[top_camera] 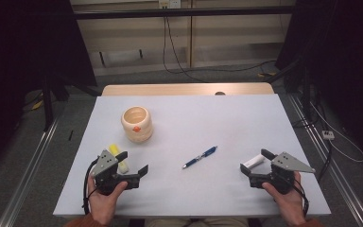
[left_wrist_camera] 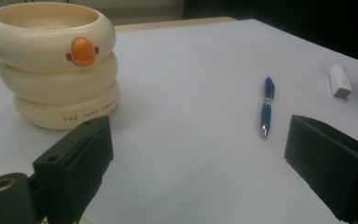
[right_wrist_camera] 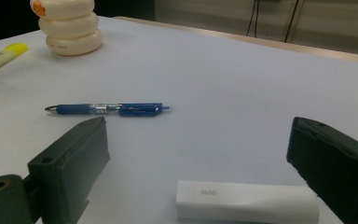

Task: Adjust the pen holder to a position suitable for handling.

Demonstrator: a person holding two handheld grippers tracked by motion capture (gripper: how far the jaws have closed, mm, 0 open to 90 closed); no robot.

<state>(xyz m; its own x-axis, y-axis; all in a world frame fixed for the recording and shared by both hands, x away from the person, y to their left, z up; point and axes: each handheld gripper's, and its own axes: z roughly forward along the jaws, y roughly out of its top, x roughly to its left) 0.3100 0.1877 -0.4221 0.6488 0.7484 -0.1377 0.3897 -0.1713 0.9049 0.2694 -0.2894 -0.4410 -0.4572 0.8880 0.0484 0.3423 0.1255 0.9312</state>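
Bench point(top_camera: 189, 189): cup point(top_camera: 136, 124), pen point(top_camera: 200, 157), highlighter point(top_camera: 118, 157), glue stick point(top_camera: 253, 162). Left gripper point(top_camera: 134, 165), right gripper point(top_camera: 254, 161): jaws wide apart, empty.

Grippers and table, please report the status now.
Left gripper open, empty, beside yellow highlighter. Right gripper open, jaws either side of white tube, not closed on it. Blue pen mid-table; cream cup far left. Nothing in the way.

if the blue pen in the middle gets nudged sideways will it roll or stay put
The slim blue ballpoint pen looks round-barrelled on the smooth white table, so it may roll a little. Its pocket clip would probably stop it soon. It looks rigid and light, so a push likely slides it easily.
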